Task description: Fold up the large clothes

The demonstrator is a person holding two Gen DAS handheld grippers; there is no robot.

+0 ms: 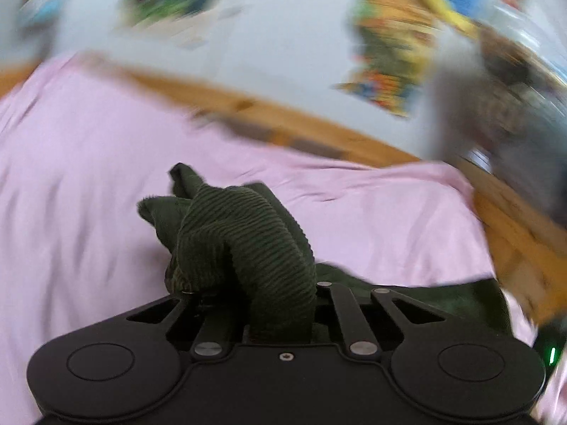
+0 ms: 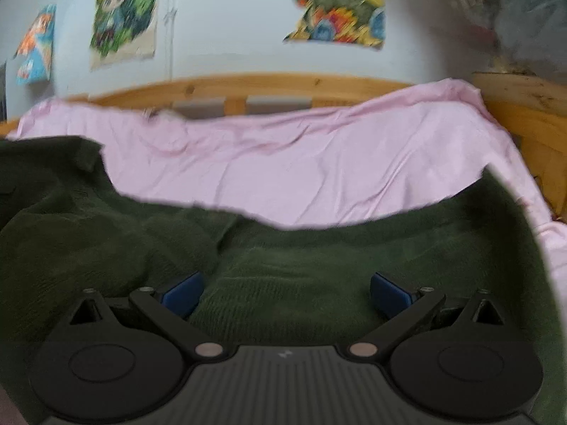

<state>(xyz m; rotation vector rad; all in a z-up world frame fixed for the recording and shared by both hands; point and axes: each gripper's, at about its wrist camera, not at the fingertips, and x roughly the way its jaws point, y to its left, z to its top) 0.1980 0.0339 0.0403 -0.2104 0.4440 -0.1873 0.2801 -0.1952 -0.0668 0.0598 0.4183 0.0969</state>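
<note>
A dark green ribbed knit garment [image 2: 283, 258] lies spread over the near part of a pink bed sheet [image 2: 301, 166]. In the left wrist view a bunched fold of the garment [image 1: 230, 233] sticks up out of my left gripper [image 1: 255, 304], which is shut on it; the cloth hides the fingertips. This view is blurred and tilted. My right gripper [image 2: 285, 294] hovers low over the garment with its jaws wide apart. Its blue pads [image 2: 182, 295] sit on either side of a hump of cloth without pressing it.
A wooden bed frame [image 2: 248, 88] runs along the far edge of the pink sheet and down the right side [image 2: 524, 134]. Behind it is a pale wall with several colourful posters [image 2: 124, 17]. Bare pink sheet [image 1: 88, 177] stretches beyond the garment.
</note>
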